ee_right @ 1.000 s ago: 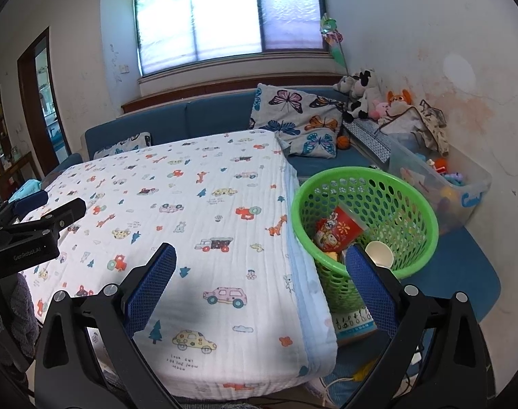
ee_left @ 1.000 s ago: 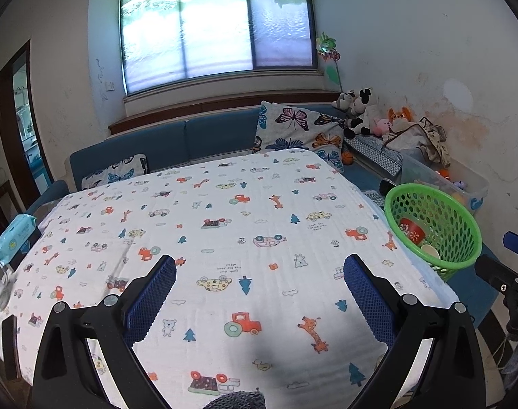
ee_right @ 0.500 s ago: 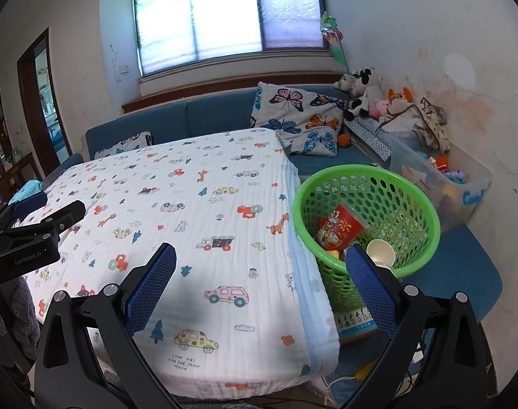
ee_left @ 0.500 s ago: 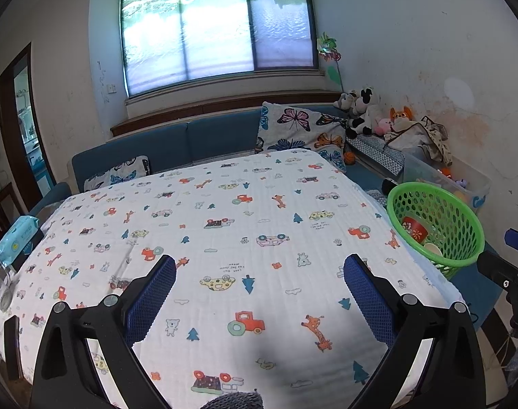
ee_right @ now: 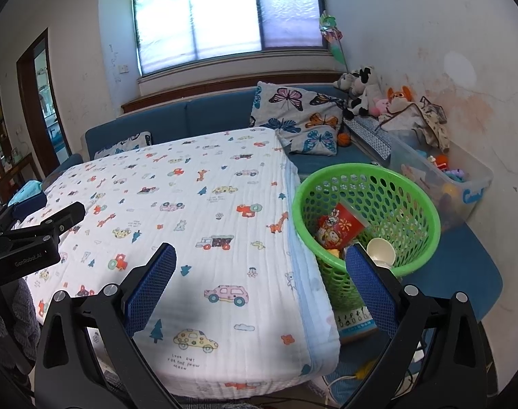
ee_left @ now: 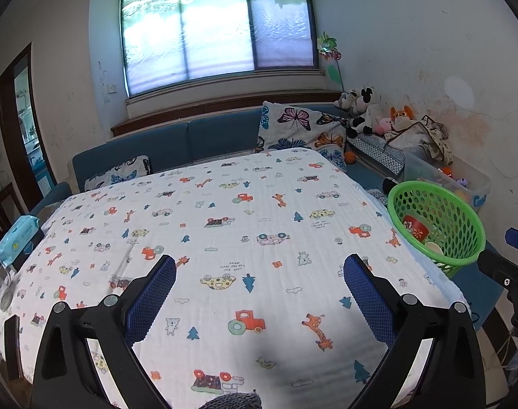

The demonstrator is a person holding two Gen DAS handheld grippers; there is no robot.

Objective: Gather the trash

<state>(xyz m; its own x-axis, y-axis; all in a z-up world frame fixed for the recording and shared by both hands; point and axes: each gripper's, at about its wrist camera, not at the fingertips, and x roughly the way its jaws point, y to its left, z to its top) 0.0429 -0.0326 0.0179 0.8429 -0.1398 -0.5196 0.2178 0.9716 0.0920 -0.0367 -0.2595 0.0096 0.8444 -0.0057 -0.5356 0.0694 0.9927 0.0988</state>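
While both grippers' fingers [ee_left: 149, 293] [ee_right: 371, 286] gape empty, basket [ee_right: 412, 184] hugs table [ee_right: 224, 204] R edge.

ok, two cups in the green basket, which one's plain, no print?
The small white cup, mouth facing the camera at the basket's near side. The red cup beside it carries cartoon print and lies tilted.
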